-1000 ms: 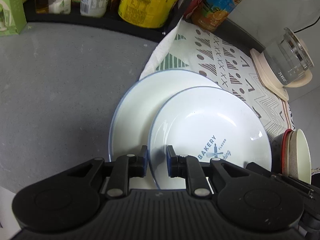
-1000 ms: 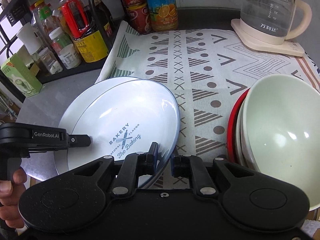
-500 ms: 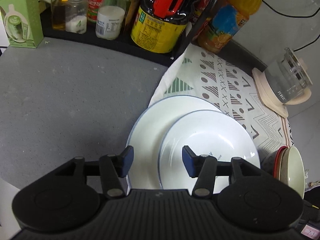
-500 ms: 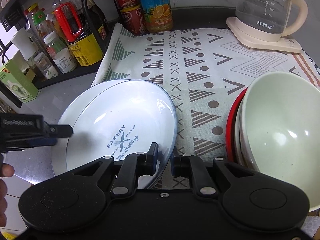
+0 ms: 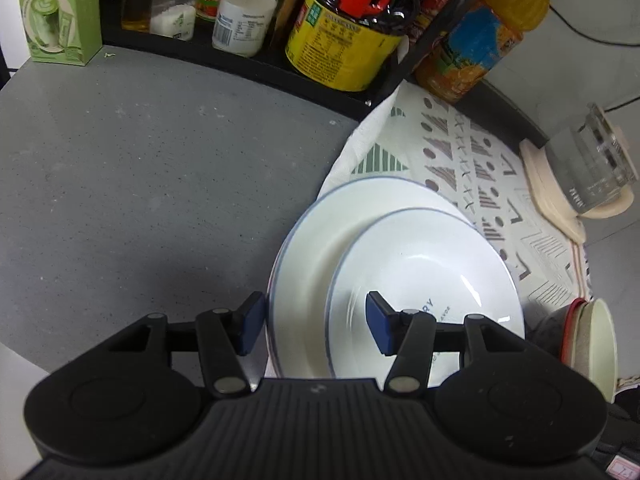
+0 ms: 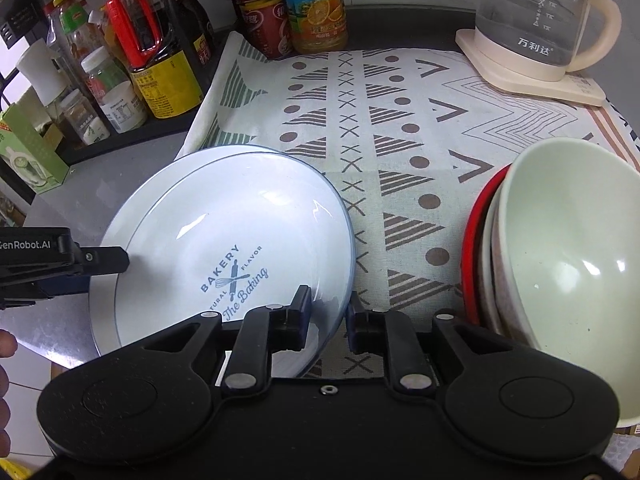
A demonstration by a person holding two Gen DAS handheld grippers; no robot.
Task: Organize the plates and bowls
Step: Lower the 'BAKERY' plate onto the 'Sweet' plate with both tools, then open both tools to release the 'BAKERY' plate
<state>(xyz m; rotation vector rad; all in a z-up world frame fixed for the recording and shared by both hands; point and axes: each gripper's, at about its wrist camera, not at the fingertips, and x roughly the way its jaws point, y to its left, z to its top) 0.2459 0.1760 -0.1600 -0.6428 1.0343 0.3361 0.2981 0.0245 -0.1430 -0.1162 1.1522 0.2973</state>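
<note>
A white deep plate printed "BAKERY" rests on a larger white blue-rimmed plate, at the left edge of the patterned cloth. My right gripper straddles the upper plate's right rim with a small gap each side. My left gripper is open wide above the near left rims of both plates, holding nothing; its finger shows in the right wrist view. A stack of bowls, pale green on top, stands at the right.
A grey countertop lies to the left. A black rack of bottles and jars lines the back, with a green carton. A glass kettle on a cream base stands at the back right on the cloth.
My left gripper has opened wide, let go of the plate rim and drawn back and up. My right gripper has opened slightly at the upper plate's right rim.
</note>
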